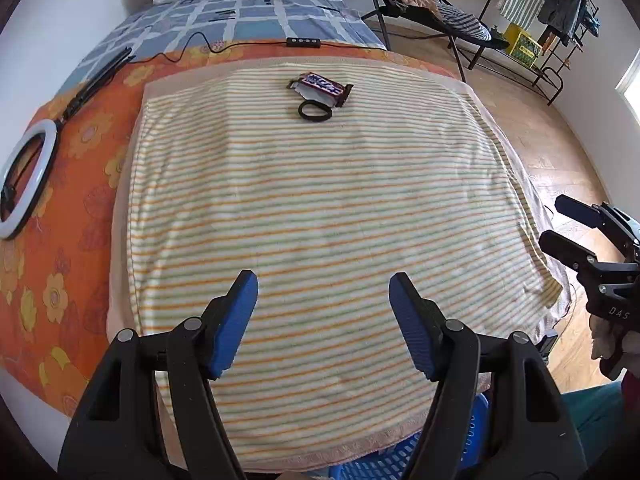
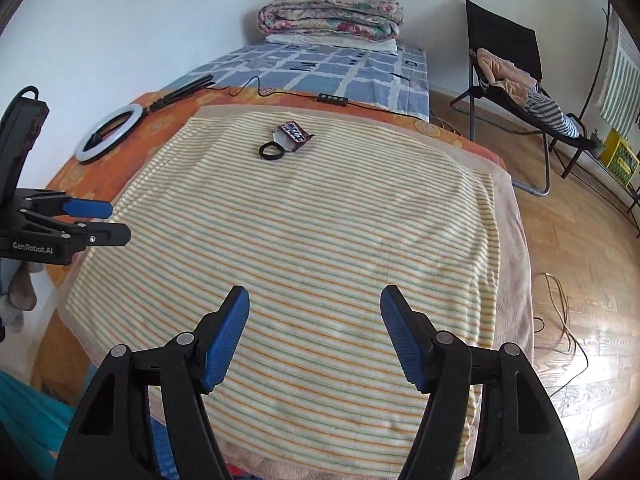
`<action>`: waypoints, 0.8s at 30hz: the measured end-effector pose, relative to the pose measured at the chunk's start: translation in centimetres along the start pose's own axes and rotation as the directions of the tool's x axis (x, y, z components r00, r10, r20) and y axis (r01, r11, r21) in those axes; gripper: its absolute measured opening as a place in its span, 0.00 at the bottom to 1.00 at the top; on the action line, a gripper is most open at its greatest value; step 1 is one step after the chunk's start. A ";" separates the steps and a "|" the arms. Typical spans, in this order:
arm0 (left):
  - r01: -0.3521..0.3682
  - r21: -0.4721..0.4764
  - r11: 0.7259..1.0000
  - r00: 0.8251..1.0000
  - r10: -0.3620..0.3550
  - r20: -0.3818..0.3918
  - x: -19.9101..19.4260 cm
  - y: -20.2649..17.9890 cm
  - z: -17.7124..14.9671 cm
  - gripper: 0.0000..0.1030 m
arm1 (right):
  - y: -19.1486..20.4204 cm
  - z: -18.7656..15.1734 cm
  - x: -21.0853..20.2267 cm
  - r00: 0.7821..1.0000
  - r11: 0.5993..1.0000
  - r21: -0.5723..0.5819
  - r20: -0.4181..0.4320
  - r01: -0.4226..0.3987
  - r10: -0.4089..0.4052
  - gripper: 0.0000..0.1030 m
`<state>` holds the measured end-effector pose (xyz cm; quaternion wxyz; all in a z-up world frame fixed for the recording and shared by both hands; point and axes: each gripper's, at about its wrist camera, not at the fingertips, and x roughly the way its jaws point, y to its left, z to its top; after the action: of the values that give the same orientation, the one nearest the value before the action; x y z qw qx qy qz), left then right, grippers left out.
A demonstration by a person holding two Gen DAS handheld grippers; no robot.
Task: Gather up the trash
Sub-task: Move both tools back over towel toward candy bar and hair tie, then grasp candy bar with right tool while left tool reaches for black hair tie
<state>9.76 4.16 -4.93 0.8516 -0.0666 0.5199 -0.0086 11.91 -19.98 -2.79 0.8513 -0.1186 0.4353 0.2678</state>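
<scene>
A torn dark snack wrapper (image 1: 322,87) lies at the far end of the striped towel (image 1: 320,220), with a black ring (image 1: 315,111) touching its near side. Both show in the right wrist view too: the wrapper (image 2: 294,133) and the ring (image 2: 271,151). My left gripper (image 1: 323,280) is open and empty above the near part of the towel. My right gripper (image 2: 315,294) is open and empty above the near part of the towel (image 2: 300,260). Each gripper shows in the other's view, the right one (image 1: 560,224) at the right edge, the left one (image 2: 108,222) at the left edge.
A blue slotted basket (image 1: 400,456) sits below the towel's near edge. A ring light (image 1: 24,176) with its cable and remote (image 1: 303,42) lies on the orange sheet at left. Folded quilts (image 2: 330,14) are at the bed's head. A folding chair (image 2: 516,92) stands on the wooden floor at right.
</scene>
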 end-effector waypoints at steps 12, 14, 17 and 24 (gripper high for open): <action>-0.102 0.049 0.994 0.994 0.100 0.046 5.7 1.5 9.1 0.68 | -3.5 9.1 6.9 0.997 0.996 0.044 0.015 -0.072 0.072 0.66; -0.109 0.062 0.992 0.994 0.107 0.030 7.2 1.8 9.9 0.68 | -4.1 10.4 8.0 0.996 0.994 0.063 0.016 -0.088 0.087 0.66; -0.087 0.030 0.996 0.996 0.087 0.027 9.0 2.5 11.2 0.68 | -4.9 12.2 9.9 0.994 0.989 0.094 0.012 -0.112 0.111 0.66; 0.001 -0.039 0.999 1.000 0.000 0.029 13.0 3.1 13.9 0.59 | -5.5 15.1 15.8 0.979 0.971 0.142 -0.045 -0.191 0.200 0.66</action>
<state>27.89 7.65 -10.49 0.8575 -0.0836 0.5076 0.0023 32.75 -12.35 -6.73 0.8138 -0.0242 0.4870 0.3162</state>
